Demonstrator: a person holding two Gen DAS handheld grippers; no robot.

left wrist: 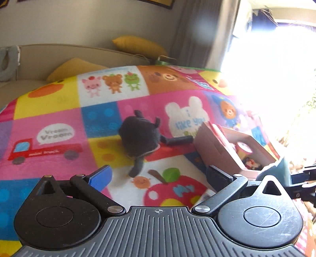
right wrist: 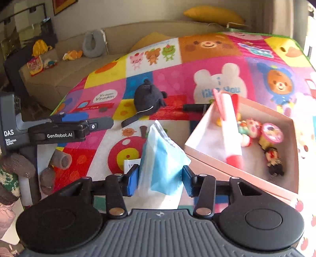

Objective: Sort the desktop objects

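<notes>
The right tool [right wrist: 160, 179] is squeezing a soft blue packet [right wrist: 161, 156], held up beside the pink box [right wrist: 237, 170]. It is floppy (and slippery-looking), so it might slide out early. The left tool [left wrist: 158, 176] is spread wide, holding nothing, near the black plush toy [left wrist: 141, 136].

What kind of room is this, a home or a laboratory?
Most likely a home living room: a beige sofa with yellow cushions, a table under a cartoon-print cloth, and a pink box holding small toys.
</notes>
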